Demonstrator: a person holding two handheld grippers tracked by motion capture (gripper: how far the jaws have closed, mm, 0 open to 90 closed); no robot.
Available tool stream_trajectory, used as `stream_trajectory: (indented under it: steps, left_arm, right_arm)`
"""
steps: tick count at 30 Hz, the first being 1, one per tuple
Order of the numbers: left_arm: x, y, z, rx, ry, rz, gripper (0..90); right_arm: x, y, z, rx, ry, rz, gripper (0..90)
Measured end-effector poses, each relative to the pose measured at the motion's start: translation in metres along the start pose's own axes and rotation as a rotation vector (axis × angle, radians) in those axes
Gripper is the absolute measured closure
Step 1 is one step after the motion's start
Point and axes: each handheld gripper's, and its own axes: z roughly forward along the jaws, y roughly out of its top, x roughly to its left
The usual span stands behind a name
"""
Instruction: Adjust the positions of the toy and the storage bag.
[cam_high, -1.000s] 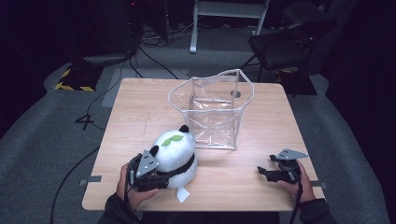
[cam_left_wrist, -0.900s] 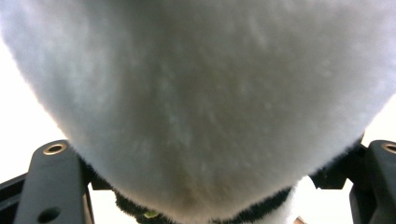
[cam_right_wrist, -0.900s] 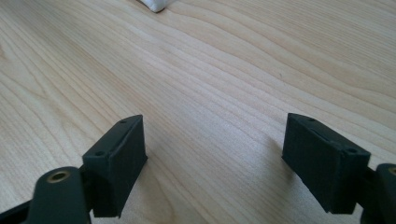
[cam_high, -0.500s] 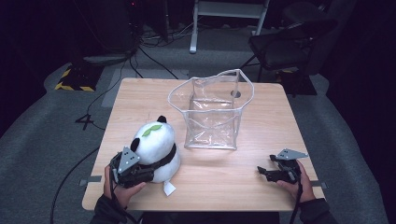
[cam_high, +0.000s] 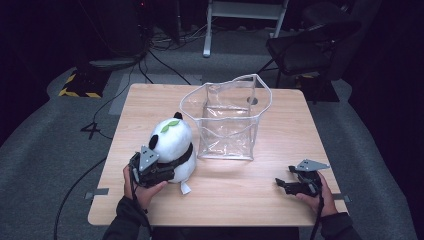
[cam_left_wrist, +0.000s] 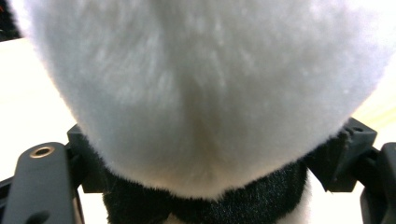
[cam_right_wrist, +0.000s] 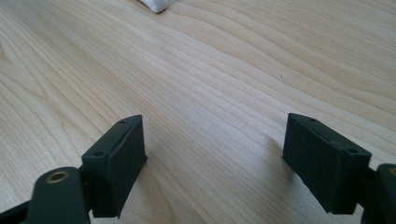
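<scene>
The panda toy (cam_high: 172, 147) sits upright on the table (cam_high: 240, 200), just left of the clear bag (cam_high: 230, 120) and outside it. My left gripper (cam_high: 152, 170) has just been opening, its jaws half spread with the plush between them, so I judge I'm letting go. My right gripper (cam_high: 292, 185) rests wide open, empty; backing off comes next.

A: In the left gripper view, the panda plush (cam_left_wrist: 205, 93) is cut off by the top and side edges. Its fur covers the contact faces of the left hand-held gripper (cam_left_wrist: 205, 186); contact cannot be confirmed.

B: High view: the plush's face (cam_high: 172, 145) is turned away. The white scrap (cam_right_wrist: 156, 4) is cut by the top edge, unidentifiable.
</scene>
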Motion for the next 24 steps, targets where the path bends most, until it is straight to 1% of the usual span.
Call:
stream_trajectory:
  steps: [2, 3, 7, 8, 10, 13, 14, 17, 20, 24]
  left_arm:
    - [0.0, 0.002, 0.005, -0.002, -0.002, -0.001, 16.2]
    - [0.001, 0.004, 0.009, -0.001, -0.012, -0.008, 15.9]
    - [0.002, 0.008, 0.018, -0.005, -0.022, -0.008, 15.2]
    - [0.002, 0.008, 0.021, -0.009, -0.023, -0.016, 14.7]
    - [0.002, 0.01, 0.024, -0.008, -0.028, -0.014, 12.9]
    - [0.002, 0.01, 0.024, -0.007, -0.036, -0.016, 10.1]
    - [0.003, 0.011, 0.023, -0.002, -0.04, -0.022, 10.1]
    - [0.003, 0.014, 0.016, -0.007, -0.056, -0.02, 10.3]
    - [0.002, 0.017, 0.011, -0.006, -0.05, -0.009, 10.3]
    - [0.004, 0.017, 0.009, 0.002, -0.05, 0.0, 10.2]
  right_arm:
    - [0.0, 0.0, 0.0, 0.001, -0.002, 0.005, 20.2]
    - [0.0, 0.0, 0.0, 0.001, -0.003, 0.006, 20.1]
    - [0.0, 0.0, 0.0, 0.002, -0.004, 0.007, 19.9]
    - [0.0, 0.0, 0.0, 0.002, -0.004, 0.006, 19.8]
    - [0.0, 0.0, 0.0, 0.002, -0.004, 0.006, 19.8]
    - [0.0, 0.0, 0.0, 0.002, -0.004, 0.007, 19.8]
    - [0.0, 0.0, 0.0, 0.002, -0.004, 0.007, 19.8]
    - [0.0, 0.0, 0.0, 0.002, -0.004, 0.006, 19.8]
    - [0.0, 0.0, 0.0, 0.002, -0.003, 0.005, 19.8]
    - [0.0, 0.0, 0.0, 0.002, -0.002, 0.005, 19.8]
